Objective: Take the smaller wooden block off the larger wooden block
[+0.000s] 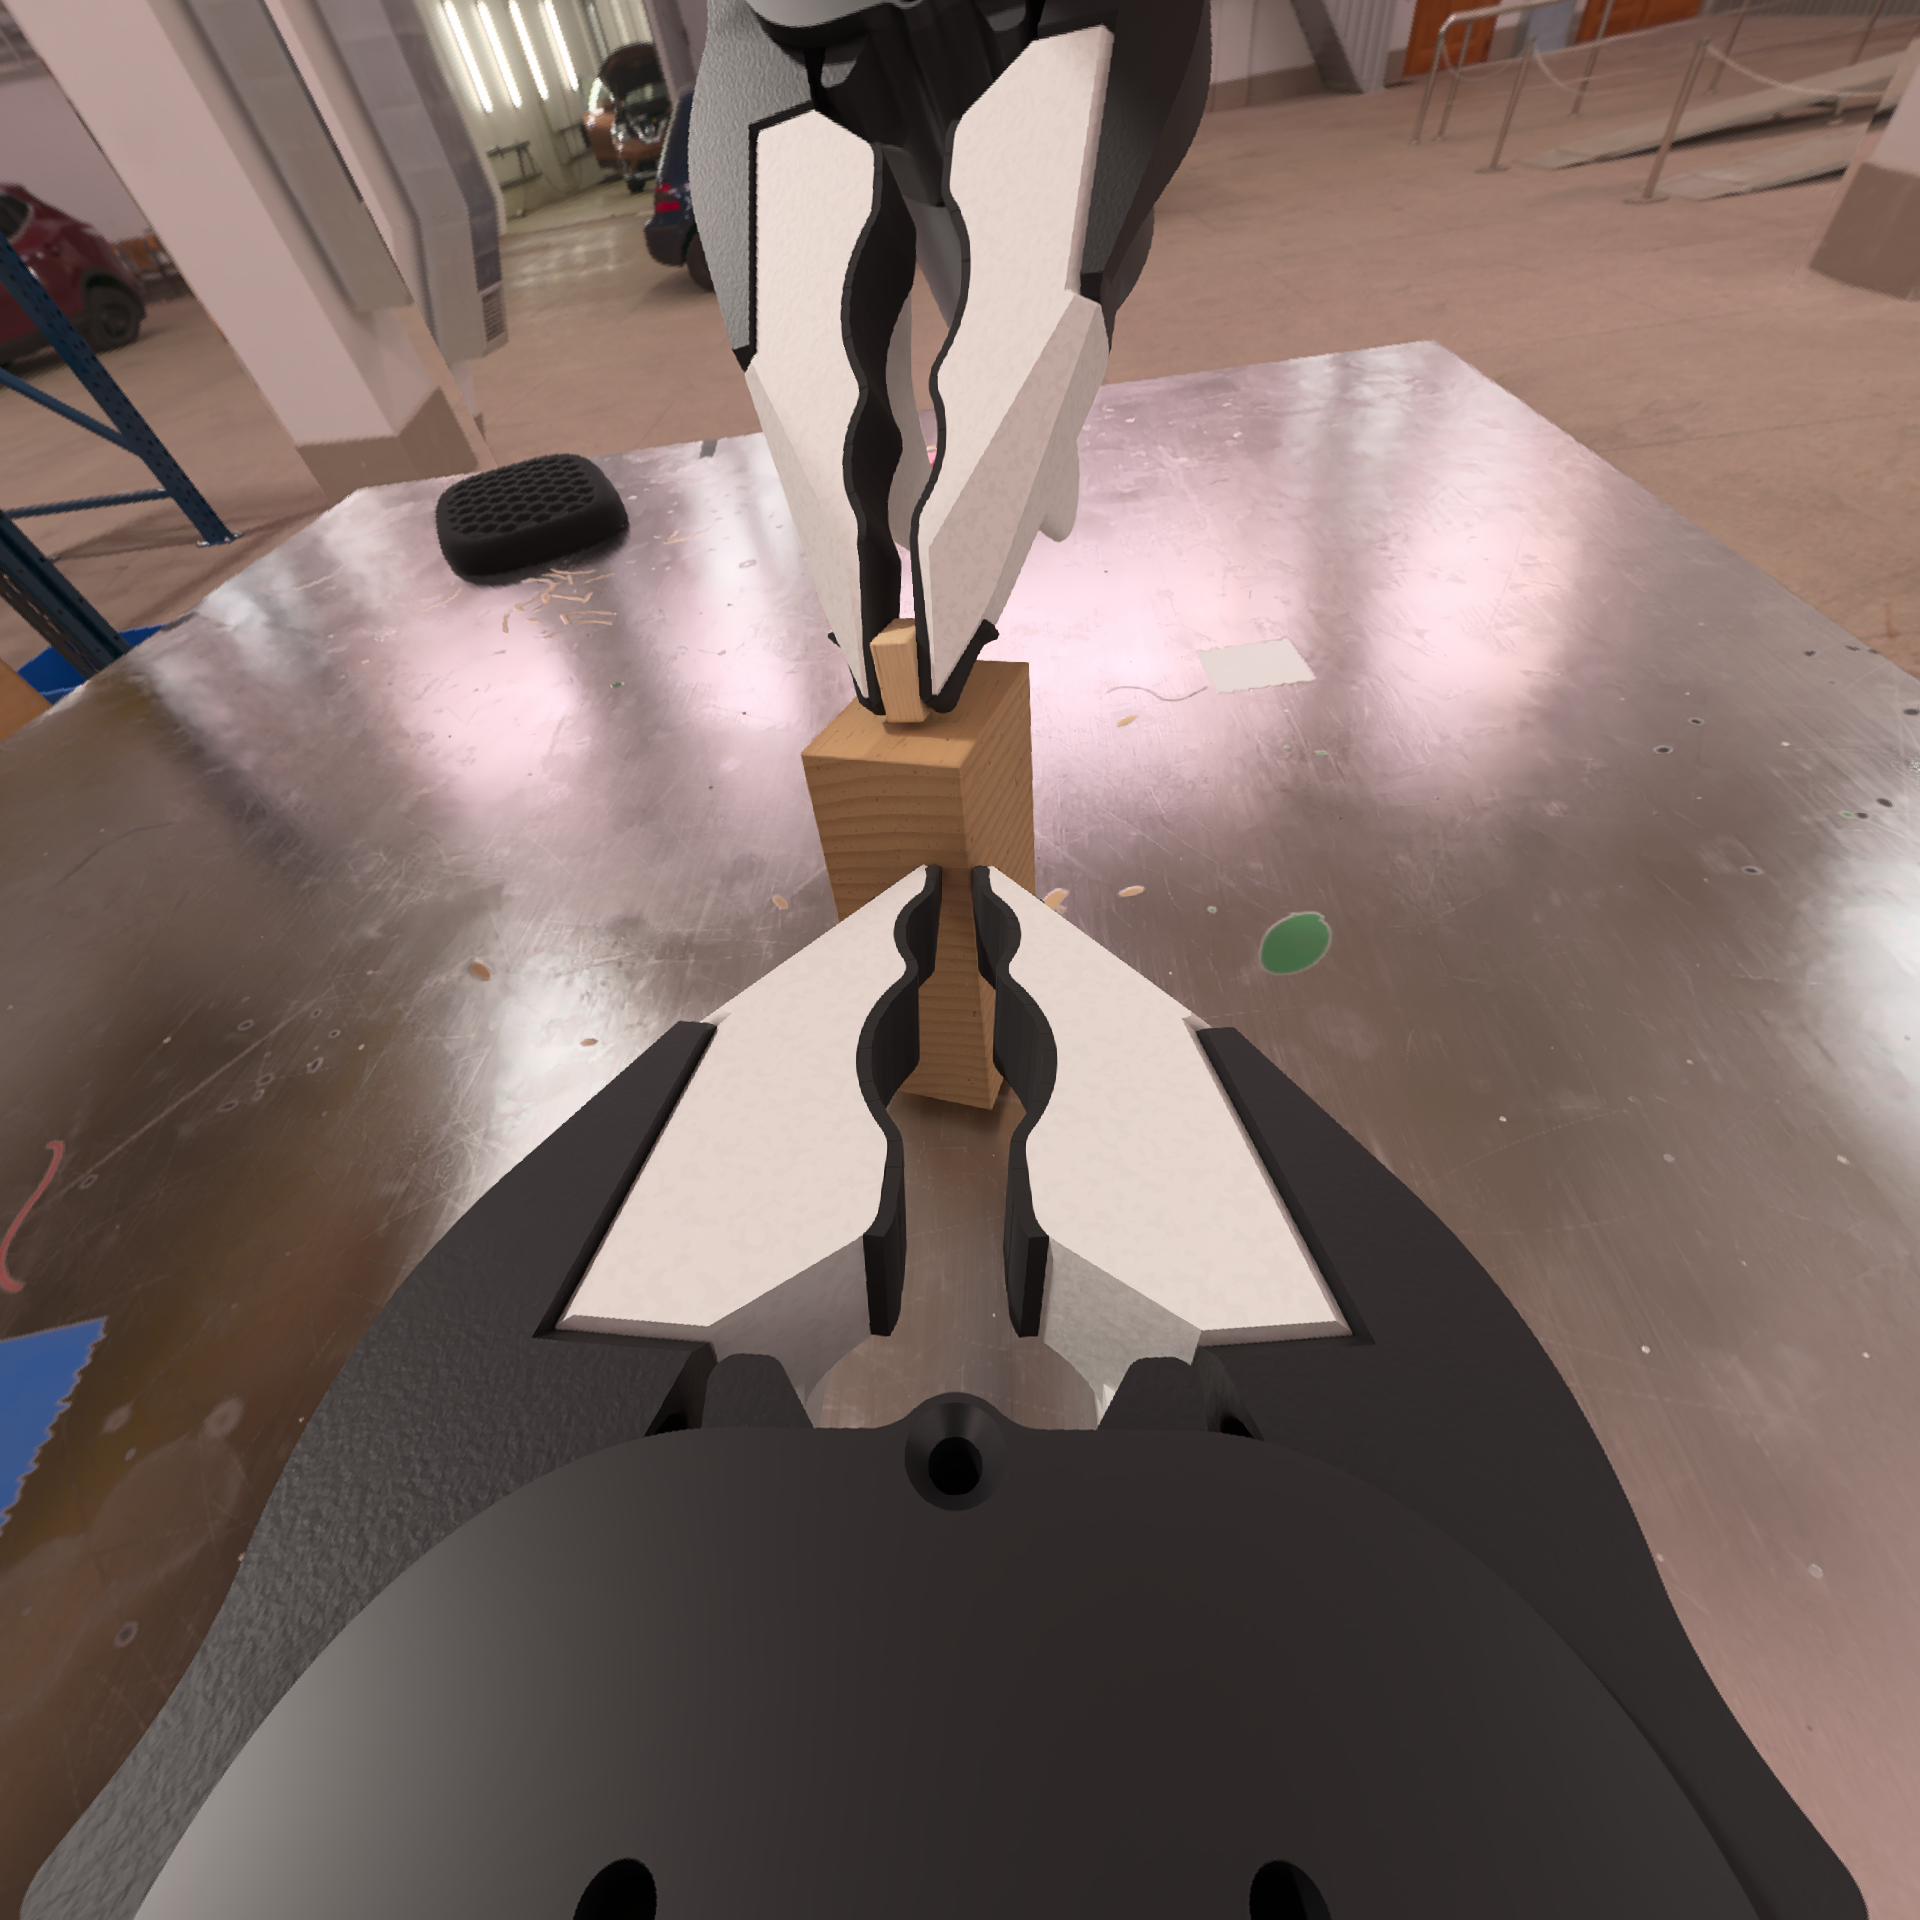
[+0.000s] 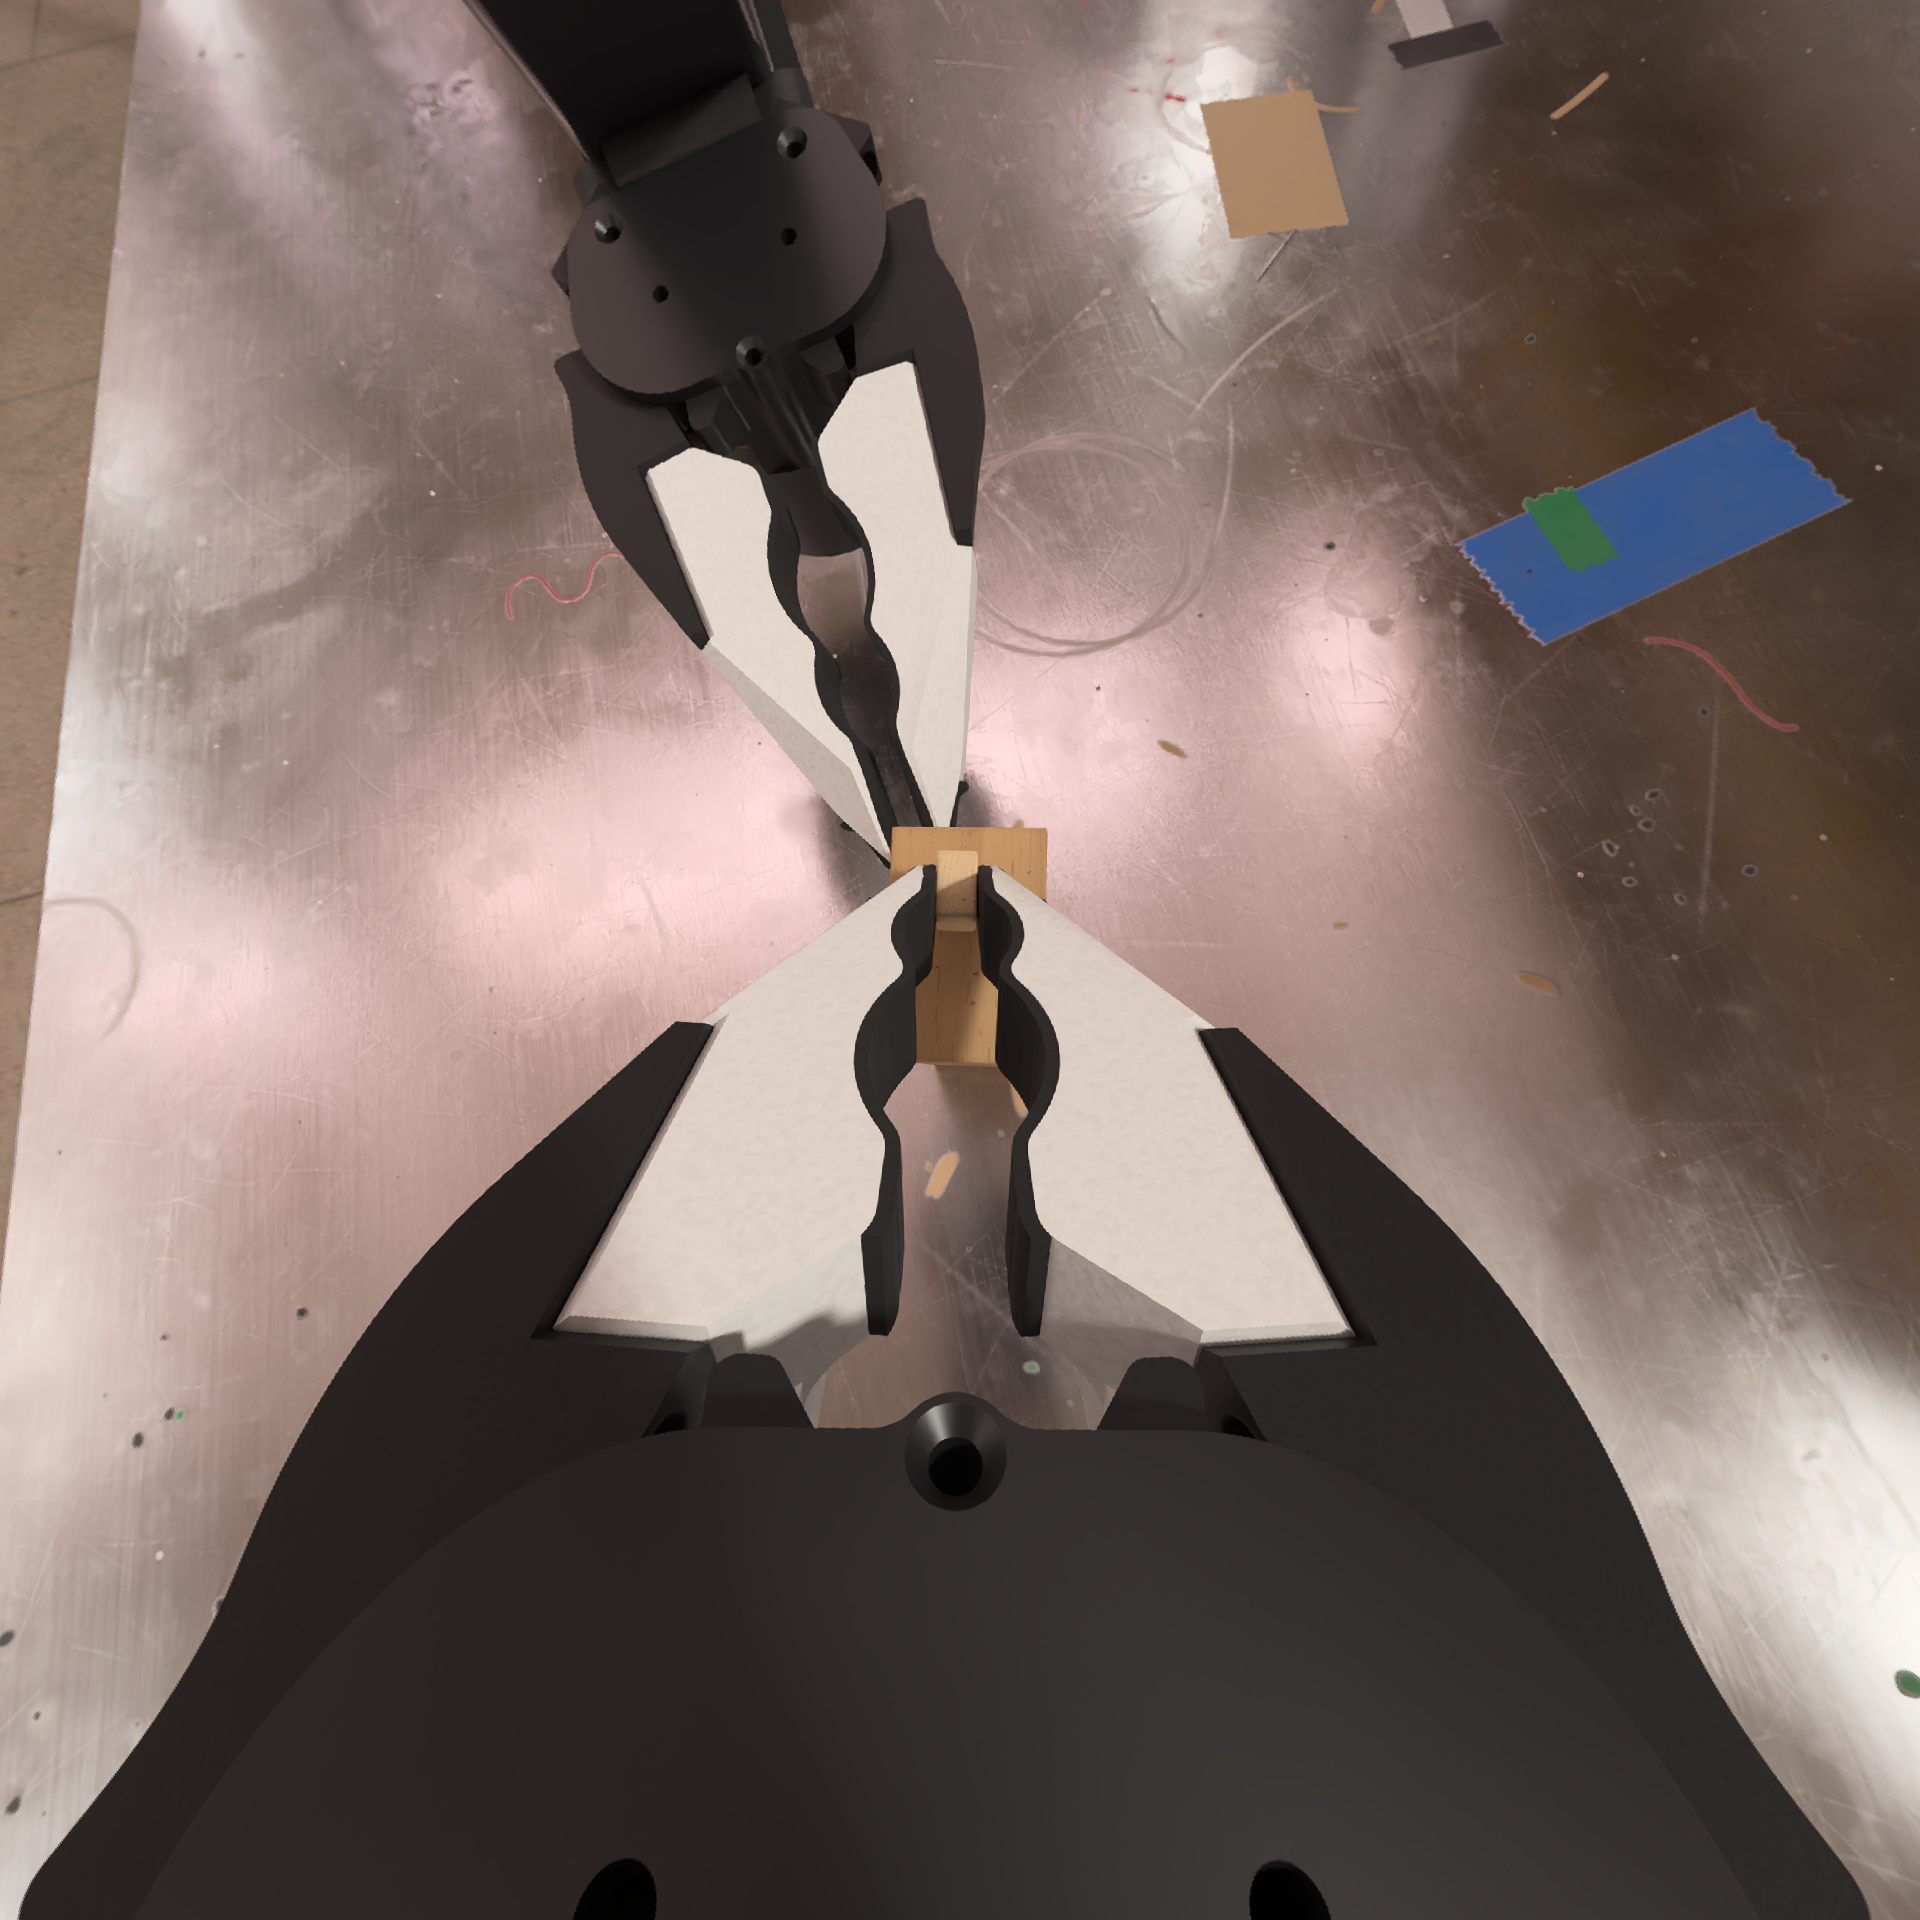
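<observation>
In the left wrist view, the larger wooden block stands upright on the metal table. The left gripper has its fingers pressed against the block's lower half, one on each side, so it is pinching the block. On the block's top face sits the smaller wooden block, upright and thin. The right gripper comes down from above, its fingertips closed on the small block's two sides; whether the small block touches the top face or is just clear of it I cannot tell. Behind the larger block, well to its left, lies a black perforated pad, which only this view shows.

The right wrist view looks down on the stack. The smaller wooden block is pinched between the right gripper's fingertips, over the larger wooden block. The left gripper reaches the larger block from the far side. Only here, right of the larger block, a blue tape strip shows on the table.
</observation>
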Controlling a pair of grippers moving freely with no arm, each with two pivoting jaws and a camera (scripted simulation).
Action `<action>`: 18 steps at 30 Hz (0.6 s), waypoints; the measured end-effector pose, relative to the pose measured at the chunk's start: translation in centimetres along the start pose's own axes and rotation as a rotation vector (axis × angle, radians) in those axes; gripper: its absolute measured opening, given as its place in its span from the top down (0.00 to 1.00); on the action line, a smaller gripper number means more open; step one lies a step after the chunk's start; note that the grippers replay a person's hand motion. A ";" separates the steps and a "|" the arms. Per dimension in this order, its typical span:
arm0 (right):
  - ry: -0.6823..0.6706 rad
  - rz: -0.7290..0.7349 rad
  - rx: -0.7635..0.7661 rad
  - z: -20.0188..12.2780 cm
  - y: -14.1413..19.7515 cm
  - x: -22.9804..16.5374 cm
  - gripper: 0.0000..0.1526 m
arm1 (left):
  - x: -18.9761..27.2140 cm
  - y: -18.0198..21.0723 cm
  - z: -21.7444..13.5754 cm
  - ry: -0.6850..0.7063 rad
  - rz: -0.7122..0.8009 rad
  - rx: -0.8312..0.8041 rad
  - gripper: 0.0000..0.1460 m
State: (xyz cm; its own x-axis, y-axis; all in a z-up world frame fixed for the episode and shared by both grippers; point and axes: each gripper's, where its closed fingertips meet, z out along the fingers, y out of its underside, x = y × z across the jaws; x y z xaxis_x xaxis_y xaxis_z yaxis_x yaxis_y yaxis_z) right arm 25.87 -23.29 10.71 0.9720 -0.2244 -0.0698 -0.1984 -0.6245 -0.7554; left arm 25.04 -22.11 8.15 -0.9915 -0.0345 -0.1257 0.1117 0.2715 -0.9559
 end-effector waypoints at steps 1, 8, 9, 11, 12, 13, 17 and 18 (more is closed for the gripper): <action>-0.003 0.002 0.002 -0.1 0.0 0.0 0.95 | 0.0 0.0 0.1 -0.004 -0.005 -0.005 0.96; -0.048 0.028 0.045 -0.5 -0.2 0.0 0.95 | -0.2 0.3 0.1 -0.022 -0.045 -0.033 0.96; -0.053 0.032 0.050 -0.5 -0.2 0.0 0.95 | -0.2 0.3 0.1 -0.021 -0.047 -0.034 0.96; -0.058 0.035 0.059 -0.5 -0.2 -0.1 0.95 | -0.2 0.4 0.2 -0.021 -0.046 -0.038 0.96; -0.059 0.036 0.063 -0.5 -0.2 -0.1 0.95 | -0.1 0.4 0.2 -0.021 -0.044 -0.039 0.96; -0.060 0.036 0.066 -0.6 -0.2 -0.2 0.95 | -0.1 0.4 0.1 -0.020 -0.042 -0.039 0.96; -0.052 0.032 0.066 -0.6 -0.2 -0.2 0.95 | 0.1 0.4 0.1 -0.012 -0.041 -0.036 0.96; -0.048 0.027 0.063 -0.5 -0.2 -0.2 0.95 | 0.1 0.4 0.0 -0.010 -0.043 -0.034 0.96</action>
State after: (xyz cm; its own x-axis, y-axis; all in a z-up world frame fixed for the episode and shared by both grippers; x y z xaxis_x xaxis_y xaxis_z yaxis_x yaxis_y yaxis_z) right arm 25.61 -23.48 11.27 0.9716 -0.2035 -0.1205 -0.2176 -0.5699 -0.7924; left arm 25.00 -22.04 7.76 -0.9946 -0.0562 -0.0870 0.0661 0.3024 -0.9509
